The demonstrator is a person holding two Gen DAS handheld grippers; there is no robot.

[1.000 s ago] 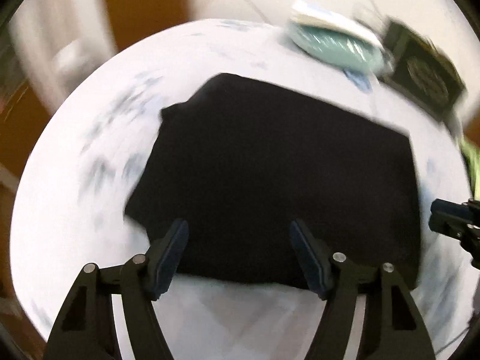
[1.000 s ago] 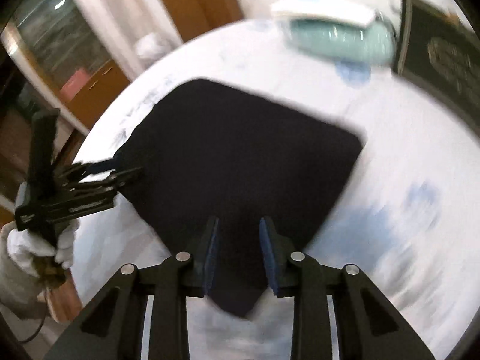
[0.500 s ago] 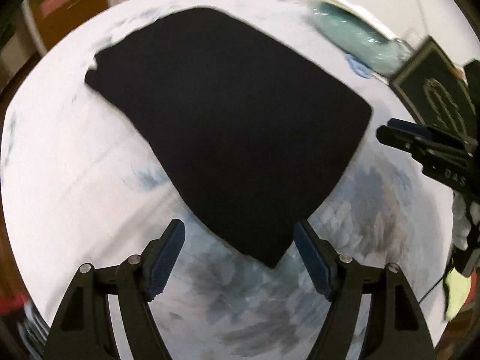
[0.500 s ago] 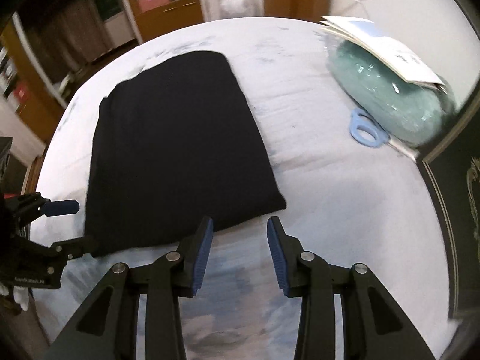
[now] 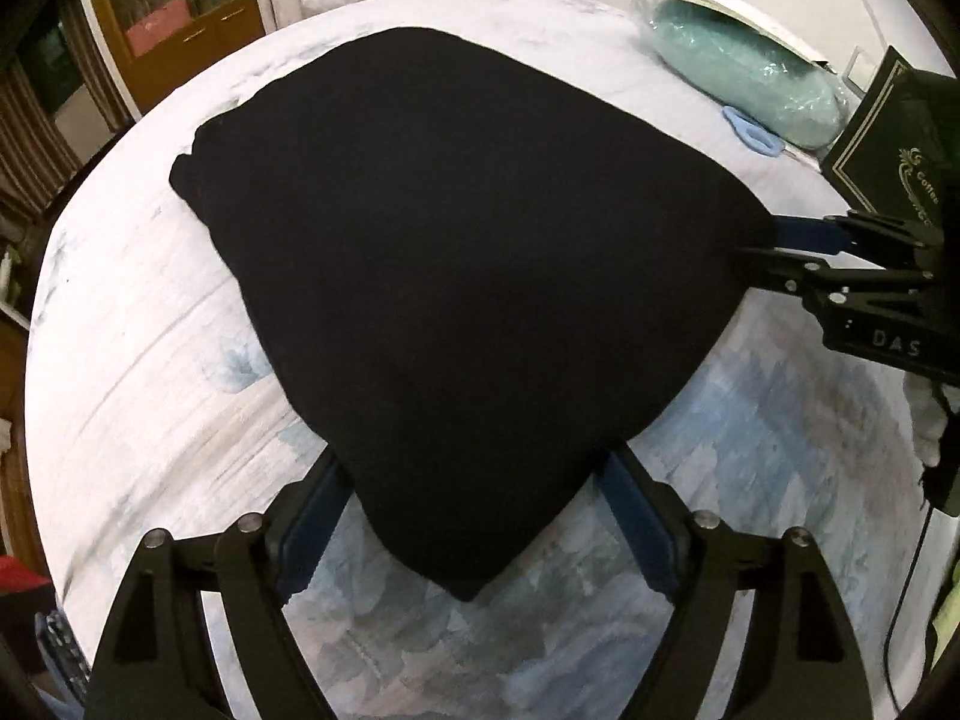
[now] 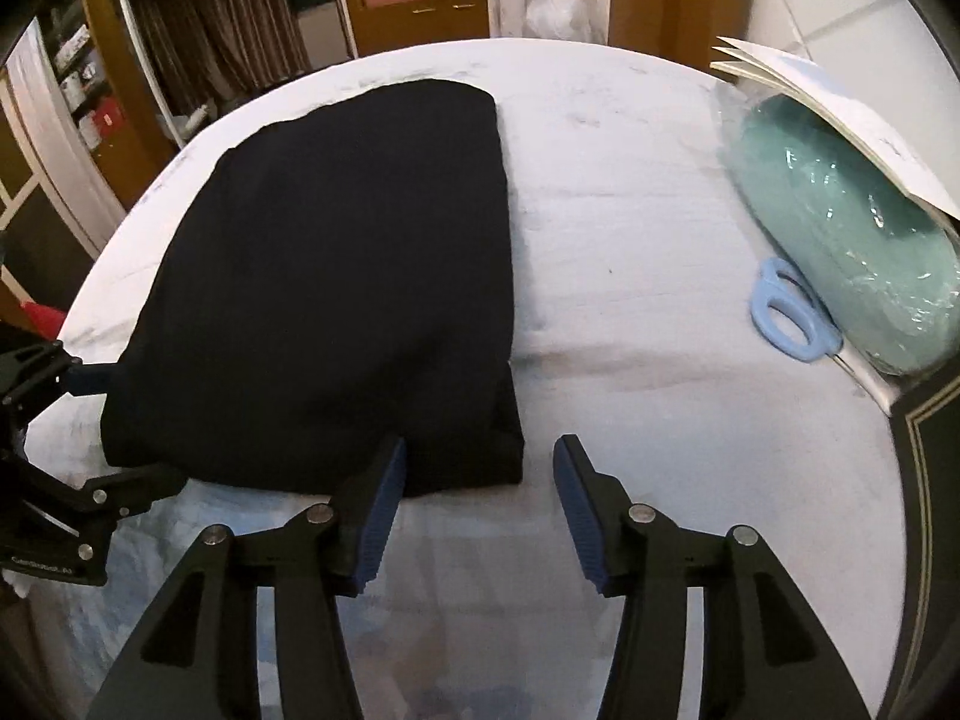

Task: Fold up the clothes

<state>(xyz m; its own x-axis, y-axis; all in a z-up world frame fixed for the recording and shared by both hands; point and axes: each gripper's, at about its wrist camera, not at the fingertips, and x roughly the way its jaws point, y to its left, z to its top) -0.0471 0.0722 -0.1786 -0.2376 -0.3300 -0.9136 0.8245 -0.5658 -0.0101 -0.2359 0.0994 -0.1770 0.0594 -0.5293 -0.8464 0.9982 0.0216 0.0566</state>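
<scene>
A folded black garment (image 5: 468,264) lies flat on the pale bedsheet (image 5: 150,372); it also shows in the right wrist view (image 6: 336,300). My left gripper (image 5: 474,516) is open, its fingers on either side of the garment's near corner. My right gripper (image 6: 480,480) is open, astride the garment's near right corner, with the left finger (image 6: 378,504) at the cloth's edge. In the left wrist view the right gripper (image 5: 774,243) reaches the garment's right corner. In the right wrist view the left gripper (image 6: 90,420) sits at the garment's left corner.
A teal bundle in clear plastic (image 6: 852,240) with papers (image 6: 828,120) on top lies at the bed's right, blue scissors (image 6: 786,318) beside it. A dark box with gold trim (image 5: 888,144) stands at the right edge. Wooden cabinets (image 6: 420,6) stand behind.
Both grippers have moved in to the garment's corners. The right gripper's jaws have opened wider. The left gripper now straddles the near corner.
</scene>
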